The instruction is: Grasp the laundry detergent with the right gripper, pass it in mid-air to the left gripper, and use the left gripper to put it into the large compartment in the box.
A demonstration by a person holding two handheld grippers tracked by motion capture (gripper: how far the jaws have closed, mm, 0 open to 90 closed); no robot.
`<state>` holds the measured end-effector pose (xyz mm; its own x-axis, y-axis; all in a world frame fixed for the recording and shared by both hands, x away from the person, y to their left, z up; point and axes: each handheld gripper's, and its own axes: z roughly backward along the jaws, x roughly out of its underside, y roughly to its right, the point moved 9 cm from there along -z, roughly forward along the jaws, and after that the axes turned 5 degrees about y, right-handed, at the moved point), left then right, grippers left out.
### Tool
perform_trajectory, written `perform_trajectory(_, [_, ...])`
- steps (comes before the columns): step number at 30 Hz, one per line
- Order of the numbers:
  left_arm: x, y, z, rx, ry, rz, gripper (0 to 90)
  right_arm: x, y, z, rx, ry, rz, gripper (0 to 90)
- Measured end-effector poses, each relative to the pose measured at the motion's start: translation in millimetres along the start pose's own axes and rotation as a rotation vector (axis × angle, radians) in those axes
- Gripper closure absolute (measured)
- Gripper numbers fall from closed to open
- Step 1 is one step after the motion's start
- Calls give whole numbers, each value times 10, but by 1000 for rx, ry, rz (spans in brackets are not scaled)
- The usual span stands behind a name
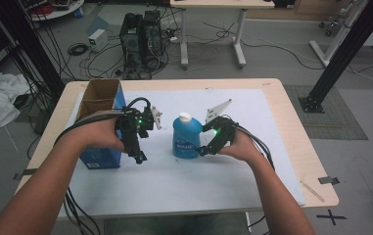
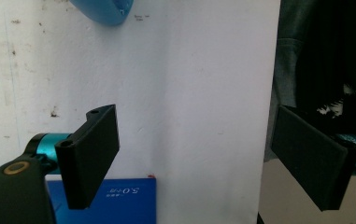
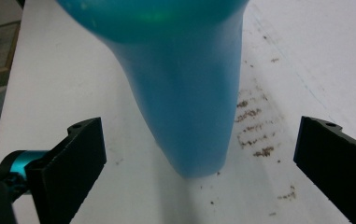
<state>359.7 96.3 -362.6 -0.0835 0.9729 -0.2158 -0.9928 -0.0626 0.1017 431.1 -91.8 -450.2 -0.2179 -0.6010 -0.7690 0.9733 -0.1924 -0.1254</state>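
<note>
- Biggest risk first: the blue bottle [image 1: 186, 137] stands upright on the white mat [image 1: 252, 161], tall with a narrow foot. Come in with one pad ahead of the other and you probably tip it over toward the cardboard box [image 1: 101, 122].
- Next risk: the right gripper view shows the bottle [image 3: 185, 93] slightly left of centre between your jaws. Close from there and I judge the left pad lands first and skids it sideways.
- Smaller risk: the plastic looks smooth and curved, so a low pinch could let it slip as you lift.
- Your right gripper [image 1: 204, 149] sits just right of the bottle, low near its base, jaws spread wide on either side of it, neither pad [image 3: 73, 163] touching.
- Your right forearm runs in from below the bottle, wrist angled inward toward it.
- Your left gripper [image 1: 140, 155] hangs left of the bottle, between it and the box, jaws pointing down at the mat.
- Its claw stands wide with nothing between the pads [image 2: 94, 154]; the bottle's edge [image 2: 105, 11] peeks in beyond the jaws.
</note>
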Motion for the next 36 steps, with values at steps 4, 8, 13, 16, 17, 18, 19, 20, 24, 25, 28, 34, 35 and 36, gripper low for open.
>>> perform_trajectory(4, [-2, 1, -4, -1, -2, 0, 158, -12, -7, -36, -4, 7, 0, 14])
perform_trajectory(8, [-3, 1, -5, -5, -1, 0, 158, -55, -16, -62, -4, 36, 0, 14])
perform_trajectory(13, [-10, 21, -1, -4, 3, 6, 158, -102, -45, -121, -4, 53, 11, 14])
perform_trajectory(16, [2, 16, 23, -9, -14, -4, 158, -119, -56, -154, -6, 61, 15, 14])
perform_trajectory(17, [-2, 22, 12, -6, -1, 2, 157, -123, -56, -164, -9, 62, 21, 14])
perform_trajectory(18, [1, 24, 11, -7, -3, 1, 158, -130, -65, -177, -7, 66, 17, 14])
perform_trajectory(19, [4, 26, 13, -7, -5, 2, 158, -131, -61, -178, -4, 65, 23, 14])
perform_trajectory(20, [3, 29, 11, -4, -1, 2, 158, -138, -63, -183, -3, 70, 23, 14])
perform_trajectory(24, [5, 32, 9, -11, 4, 4, 158, -165, -74, -214, 3, 92, 23, 15])
perform_trajectory(25, [8, 32, 15, -10, -1, 5, 158, -167, -74, -226, 6, 95, 31, 14])
perform_trajectory(28, [18, 37, 14, -4, 1, 4, 158, -177, -80, -246, 8, 103, 33, 15])
perform_trajectory(34, [39, 38, -13, -6, 12, 10, 158, -188, -75, -291, 17, 113, 54, 15])
perform_trajectory(35, [50, 32, -3, -6, -1, 4, 158, -192, -79, -294, 12, 118, 49, 15])
perform_trajectory(36, [52, 33, -3, -6, 1, 5, 158, -194, -77, -296, 14, 122, 46, 16])
